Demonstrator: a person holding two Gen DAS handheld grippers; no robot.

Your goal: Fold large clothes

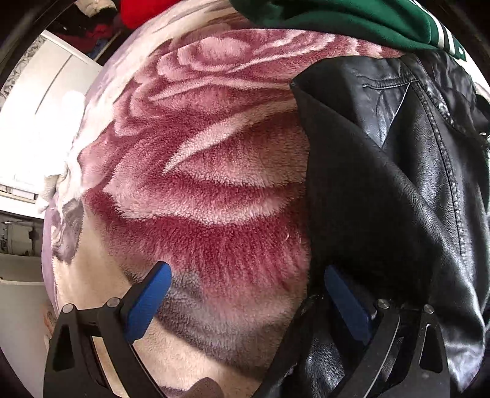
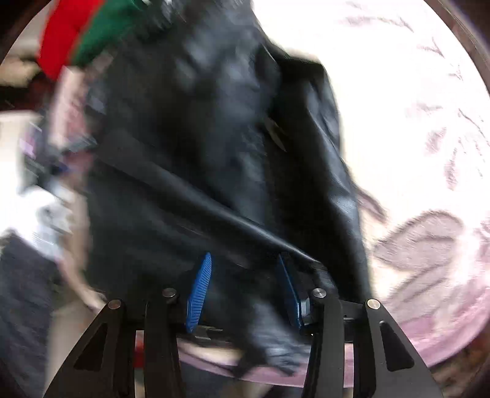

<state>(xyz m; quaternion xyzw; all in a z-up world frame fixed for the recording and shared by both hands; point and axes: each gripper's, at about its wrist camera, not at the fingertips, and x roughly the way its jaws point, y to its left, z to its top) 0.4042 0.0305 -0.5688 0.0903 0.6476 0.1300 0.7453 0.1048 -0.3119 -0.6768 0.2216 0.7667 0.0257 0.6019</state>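
Note:
A black leather jacket [image 1: 398,183] lies on the right half of a plush rose-patterned blanket [image 1: 214,183]. My left gripper [image 1: 246,269] is open wide at the jacket's left edge. Its right finger [image 1: 346,303] rests against the dark lining, and its left finger [image 1: 150,303] is over bare blanket. The right wrist view is blurred. There the jacket [image 2: 190,137] fills the middle, and my right gripper [image 2: 245,255] is shut on a thick bunch of its fabric. A fold edge crosses the right pad's tip, and some fabric hangs down toward the camera.
A green garment [image 1: 337,21] with white stripes and a red one [image 1: 137,12] lie at the blanket's far end, also seen as green garment [image 2: 101,39]. A white cabinet [image 1: 39,107] stands beyond the bed's left edge. Pale blanket [image 2: 413,245] spreads to the jacket's right.

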